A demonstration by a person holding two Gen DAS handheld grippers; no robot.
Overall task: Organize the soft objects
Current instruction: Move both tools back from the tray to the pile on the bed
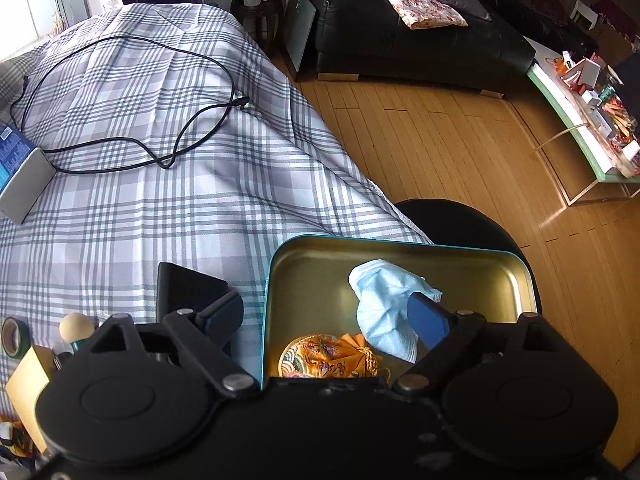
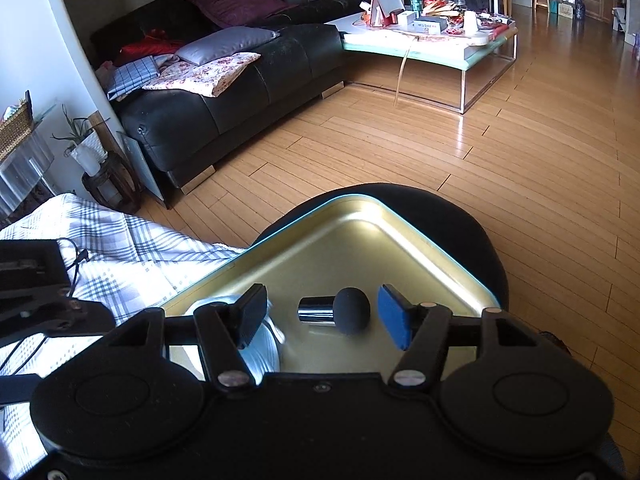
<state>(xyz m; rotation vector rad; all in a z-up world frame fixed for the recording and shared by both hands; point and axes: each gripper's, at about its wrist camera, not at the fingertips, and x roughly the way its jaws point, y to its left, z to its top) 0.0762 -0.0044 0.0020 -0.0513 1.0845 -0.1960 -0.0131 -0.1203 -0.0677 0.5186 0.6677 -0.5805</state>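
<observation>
A teal tin tray [image 1: 400, 243] with a gold inside rests on a black stool beside the bed. In the left wrist view a crumpled light blue face mask [image 1: 386, 312] and an orange embroidered pouch [image 1: 324, 358] lie in it. My left gripper [image 1: 326, 320] is open over the tray's near left edge; its right finger touches the mask. In the right wrist view the tray [image 2: 420, 240] holds a small black foam-tipped microphone [image 2: 340, 310] and the mask [image 2: 262, 344]. My right gripper [image 2: 324, 318] is open, its fingers either side of the microphone.
The plaid bedspread [image 1: 160, 160] carries a black cable [image 1: 132, 100], a grey-blue box [image 1: 20, 176], tape roll [image 1: 14, 338] and wooden ball [image 1: 77, 327]. A black sofa [image 2: 224, 92] and a cluttered glass coffee table [image 2: 432, 40] stand across the wooden floor [image 2: 520, 168].
</observation>
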